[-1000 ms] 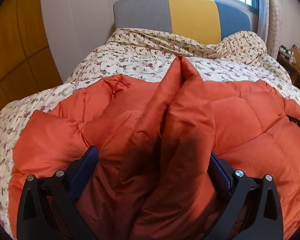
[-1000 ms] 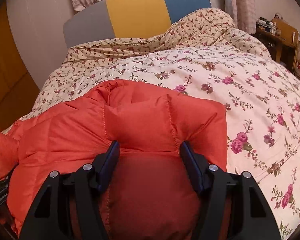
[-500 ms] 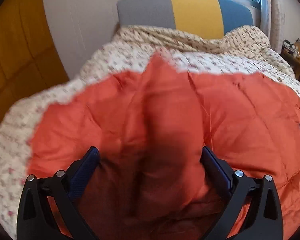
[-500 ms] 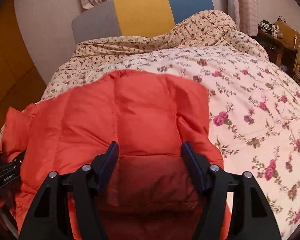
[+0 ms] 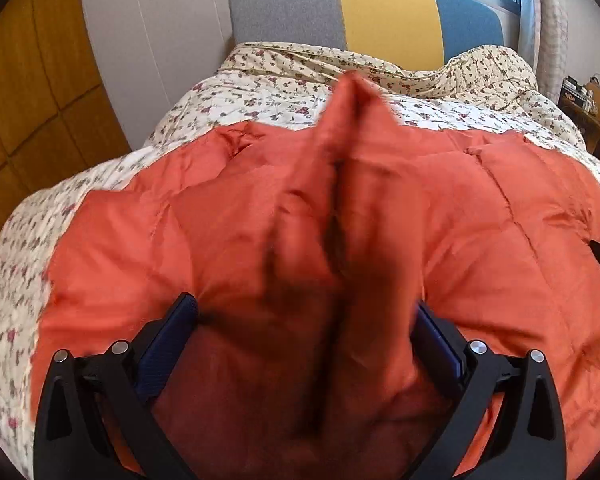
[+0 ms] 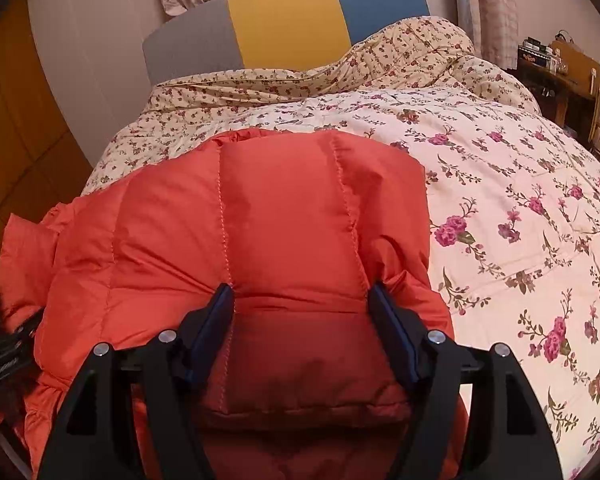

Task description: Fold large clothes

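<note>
An orange quilted down jacket (image 5: 480, 240) lies spread on the flowered bed. My left gripper (image 5: 302, 312) is shut on a bunched fold of the jacket, which stands up in a blurred ridge between the blue pads (image 5: 168, 336). My right gripper (image 6: 302, 300) is shut on a padded section of the same jacket (image 6: 284, 208), near its right edge, with the fabric bulging between the fingers (image 6: 216, 320). The left gripper's body shows at the left edge of the right wrist view (image 6: 4, 360).
The flowered quilt (image 6: 520, 208) covers the bed to the right of the jacket. A grey, yellow and blue headboard (image 6: 284, 28) stands at the far end. A wooden wardrobe (image 5: 28, 92) is on the left, a cluttered desk (image 6: 560, 68) at far right.
Both grippers have kept their hold and drawn the jacket toward me and downward. The fold in the left gripper rose into a ridge again. The jacket now covers more of the near bed.
</note>
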Tool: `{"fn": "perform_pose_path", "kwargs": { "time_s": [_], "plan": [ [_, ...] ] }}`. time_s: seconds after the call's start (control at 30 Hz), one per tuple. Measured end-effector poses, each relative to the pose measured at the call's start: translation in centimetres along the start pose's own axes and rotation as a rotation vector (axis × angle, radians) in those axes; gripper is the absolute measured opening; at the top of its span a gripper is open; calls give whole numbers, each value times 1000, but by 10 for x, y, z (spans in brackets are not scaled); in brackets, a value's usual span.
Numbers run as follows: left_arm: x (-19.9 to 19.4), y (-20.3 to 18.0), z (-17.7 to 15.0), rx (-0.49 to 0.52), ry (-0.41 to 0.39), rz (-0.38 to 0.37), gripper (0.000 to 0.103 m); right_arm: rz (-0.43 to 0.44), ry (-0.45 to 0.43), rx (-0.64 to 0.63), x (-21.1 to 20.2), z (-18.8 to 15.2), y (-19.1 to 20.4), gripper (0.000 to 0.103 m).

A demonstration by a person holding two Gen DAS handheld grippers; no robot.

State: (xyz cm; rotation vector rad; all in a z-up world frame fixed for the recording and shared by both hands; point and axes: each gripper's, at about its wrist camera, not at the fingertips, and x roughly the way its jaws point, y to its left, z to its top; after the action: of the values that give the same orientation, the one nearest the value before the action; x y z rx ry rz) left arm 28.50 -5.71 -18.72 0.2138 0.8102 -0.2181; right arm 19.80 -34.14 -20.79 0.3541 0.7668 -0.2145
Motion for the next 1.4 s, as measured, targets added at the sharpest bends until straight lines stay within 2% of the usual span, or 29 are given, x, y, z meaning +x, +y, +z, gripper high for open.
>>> {"fn": "perform_pose_path", "kwargs": {
  "time_s": [0.1,0.17,0.3,0.4,0.47,0.53,0.67,0.77,0.8,0.87,0.93,1.1,1.4],
  "plan": [
    [-21,12,-11,-44,-11,-12,100,-17,8,-7,-6,2,1,72],
    [-33,21,-17,-67,-8,-22,100,-41,-18,-11,-21,1,3,75],
    [-57,33,-28,-104,-61,-27,100,-29,-55,5,-44,-5,7,76],
    [-73,31,-20,-118,-139,-28,100,10,-60,3,-49,0,20,76],
    [-73,25,-5,-110,-154,-41,100,28,-62,-12,-47,11,34,76],
    [-67,16,13,-81,-155,-49,100,50,-60,-32,-40,23,50,76],
    [-31,4,46,-5,-106,5,100,99,2,-119,-4,50,101,75],
    [3,16,52,-9,-51,59,100,71,8,-195,21,57,127,77],
    [10,23,51,-27,-40,50,100,53,17,-219,32,56,132,79],
    [28,42,41,-99,-23,-37,100,22,27,-253,50,48,136,80],
    [34,48,29,-117,-49,-94,100,5,13,-269,60,41,138,81],
    [39,45,25,-116,-58,-92,100,-38,-10,-292,74,33,140,81],
    [37,45,22,-119,-50,-96,100,-37,-15,-290,74,31,142,82]
  ]
}}
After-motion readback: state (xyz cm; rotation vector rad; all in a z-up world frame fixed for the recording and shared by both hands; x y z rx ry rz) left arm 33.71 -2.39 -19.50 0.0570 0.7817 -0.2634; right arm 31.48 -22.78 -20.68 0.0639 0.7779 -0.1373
